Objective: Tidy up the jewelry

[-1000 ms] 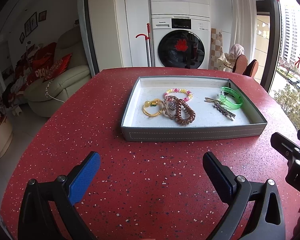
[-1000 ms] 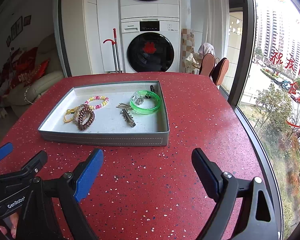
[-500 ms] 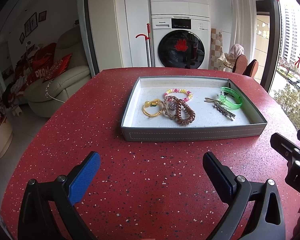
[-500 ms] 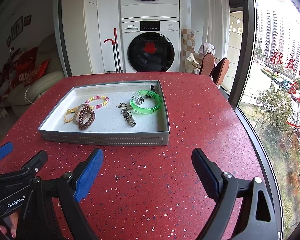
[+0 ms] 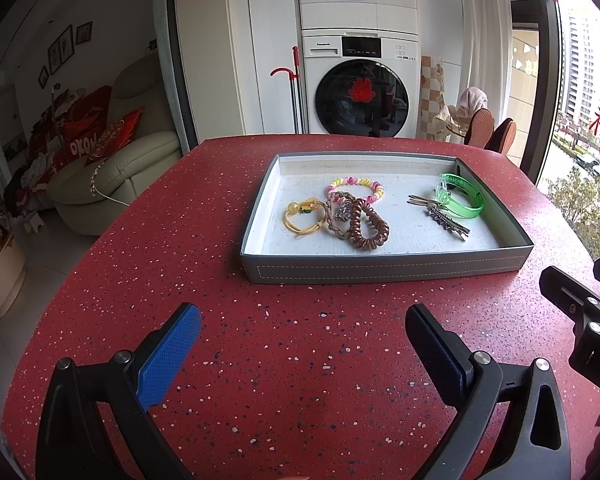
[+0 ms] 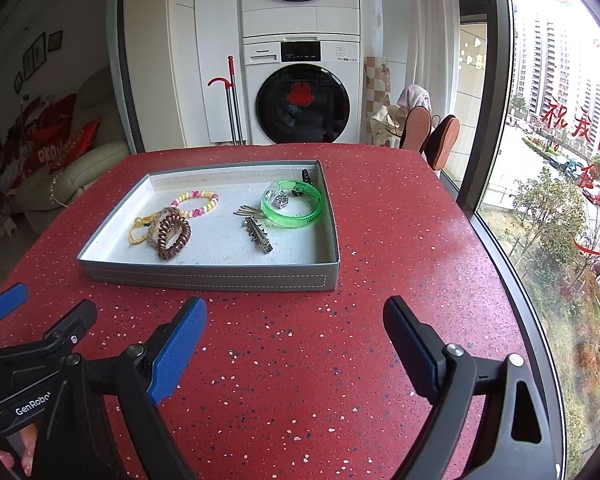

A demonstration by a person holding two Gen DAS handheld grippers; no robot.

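Both claws hover over the red tabletop [image 5: 148, 264], nothing in either. Left claw [image 5: 302, 322] spread wide, empty; right claw [image 6: 294, 320] just as wide. At twelve o'clock from them sits the grey tray [image 6: 204, 278], holding the green bangle [image 6: 294, 206] at its two o'clock, brown spiral tie [image 6: 174, 236] at nine, beaded bracelet [image 6: 196, 202] behind.

Left gripper [image 5: 303, 338] and right gripper [image 6: 295, 332] side by side, both angled downward. Jaws on each spread wide, nothing between the pads.
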